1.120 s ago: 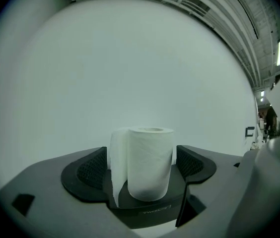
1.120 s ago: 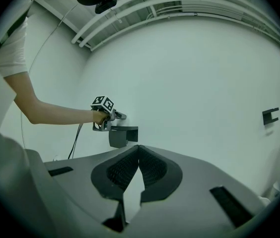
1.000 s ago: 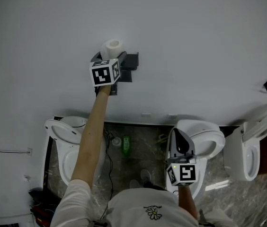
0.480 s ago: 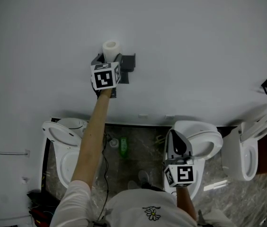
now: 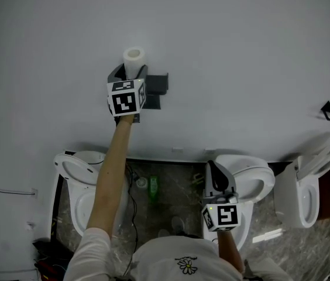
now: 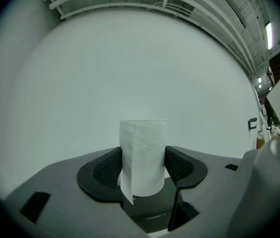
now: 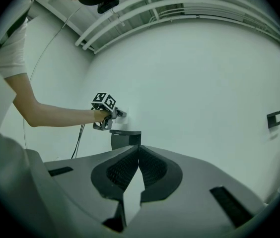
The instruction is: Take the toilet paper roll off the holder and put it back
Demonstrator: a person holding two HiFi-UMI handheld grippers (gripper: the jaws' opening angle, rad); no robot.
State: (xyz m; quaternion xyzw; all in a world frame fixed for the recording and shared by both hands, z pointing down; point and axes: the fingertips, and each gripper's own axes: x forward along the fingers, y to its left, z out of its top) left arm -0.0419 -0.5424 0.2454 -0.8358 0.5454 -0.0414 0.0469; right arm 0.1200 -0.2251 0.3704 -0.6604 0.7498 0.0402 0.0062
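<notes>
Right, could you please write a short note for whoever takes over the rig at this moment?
Left tool: shut on the toilet paper roll, which stands upright between its pads, close to the wall.
Right tool: shut, empty, held low and away from the wall.
Holder: dark bracket on the wall, beside the roll. The roll looks clear of it.
Done: roll taken off, as far as the views show.
Left: set the roll back on the holder, then release.
</notes>
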